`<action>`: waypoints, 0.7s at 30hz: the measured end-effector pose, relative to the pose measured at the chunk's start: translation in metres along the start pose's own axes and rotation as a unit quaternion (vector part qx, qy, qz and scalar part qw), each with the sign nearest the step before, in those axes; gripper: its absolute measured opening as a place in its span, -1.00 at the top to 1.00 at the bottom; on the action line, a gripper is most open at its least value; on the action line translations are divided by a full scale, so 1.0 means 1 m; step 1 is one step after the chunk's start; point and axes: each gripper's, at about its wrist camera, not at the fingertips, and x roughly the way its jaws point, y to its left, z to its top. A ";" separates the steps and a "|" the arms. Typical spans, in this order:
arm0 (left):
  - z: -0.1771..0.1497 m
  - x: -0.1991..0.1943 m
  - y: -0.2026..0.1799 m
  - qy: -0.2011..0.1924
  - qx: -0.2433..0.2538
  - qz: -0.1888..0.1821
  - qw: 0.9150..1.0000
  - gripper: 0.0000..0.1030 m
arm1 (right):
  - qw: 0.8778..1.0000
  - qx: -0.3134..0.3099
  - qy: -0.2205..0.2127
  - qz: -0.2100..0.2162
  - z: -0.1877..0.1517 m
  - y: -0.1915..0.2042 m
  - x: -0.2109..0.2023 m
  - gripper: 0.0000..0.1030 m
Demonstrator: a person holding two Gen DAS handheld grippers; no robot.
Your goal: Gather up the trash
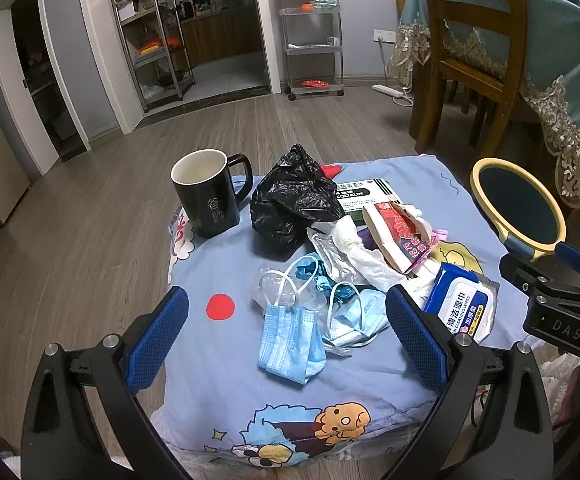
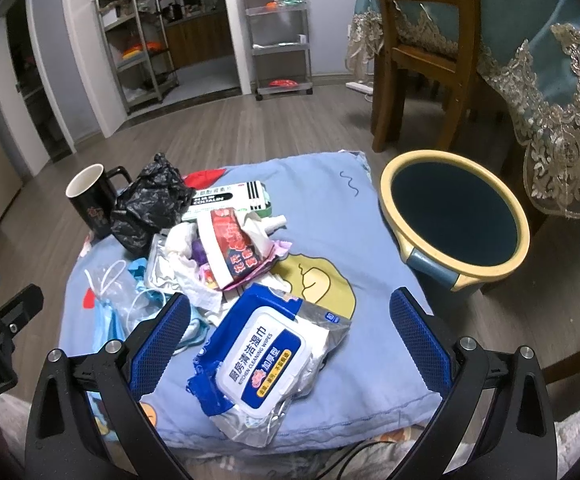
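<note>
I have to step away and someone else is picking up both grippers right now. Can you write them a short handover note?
Left tool: open, empty, lined up over the blue face masks.
Right tool: open, empty, over the wet wipes pack.
Trash is piled on the blue cushion: black plastic bag, red snack packet, crumpled tissues, medicine box.
The black mug stands at the cushion's far left.
Bin on the right looks empty.
Done: nothing visibly binned. Left: everything.
</note>
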 end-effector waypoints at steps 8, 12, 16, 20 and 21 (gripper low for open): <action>0.000 0.000 0.000 0.000 -0.001 0.001 1.000 -0.89 | 1.000 0.001 0.000 0.000 0.000 0.000 0.000 -0.93; 0.001 0.000 0.000 0.000 0.000 0.000 1.000 -0.89 | 1.000 0.002 0.001 0.000 0.000 -0.001 0.001 -0.93; -0.001 0.001 0.000 0.001 0.000 0.001 1.000 -0.89 | 1.000 0.004 0.002 0.001 -0.001 -0.001 0.002 -0.93; -0.001 0.002 0.000 0.000 0.000 0.000 1.000 -0.89 | 1.000 0.004 0.002 0.001 -0.001 -0.002 0.002 -0.93; -0.001 0.002 0.000 0.001 0.000 0.000 1.000 -0.89 | 1.000 0.004 0.002 0.000 -0.001 -0.002 0.001 -0.93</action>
